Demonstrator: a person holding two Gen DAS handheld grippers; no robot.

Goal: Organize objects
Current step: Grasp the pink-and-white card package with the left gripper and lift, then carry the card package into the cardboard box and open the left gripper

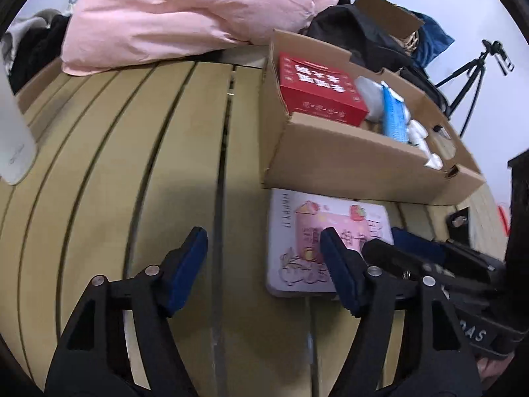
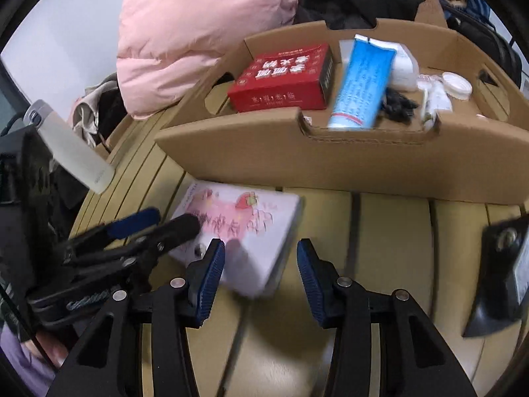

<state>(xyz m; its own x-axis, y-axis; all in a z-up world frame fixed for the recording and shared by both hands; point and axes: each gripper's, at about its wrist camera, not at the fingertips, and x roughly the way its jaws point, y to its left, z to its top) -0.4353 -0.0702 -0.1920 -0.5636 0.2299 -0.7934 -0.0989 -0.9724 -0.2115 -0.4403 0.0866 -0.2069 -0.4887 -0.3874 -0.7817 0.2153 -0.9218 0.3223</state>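
A flat pink-and-white strawberry box (image 1: pixel 307 231) lies on the wooden slats in front of an open cardboard box (image 1: pixel 347 162). It also shows in the right wrist view (image 2: pixel 244 228). My left gripper (image 1: pixel 264 261) is open and empty, its right finger over the strawberry box. My right gripper (image 2: pixel 261 274) is open and empty, with the near corner of the strawberry box between its fingers. The cardboard box (image 2: pixel 330 162) holds a red box (image 2: pixel 284 79), a blue tube (image 2: pixel 360 82), white jars (image 2: pixel 456 86) and other small items.
A pink padded quilt (image 1: pixel 185 16) and dark clothes (image 1: pixel 360 33) lie behind the box. A white bottle (image 2: pixel 72 145) stands at the left, also seen in the left wrist view (image 1: pixel 13 139). A tripod (image 1: pixel 469 76) stands at the far right.
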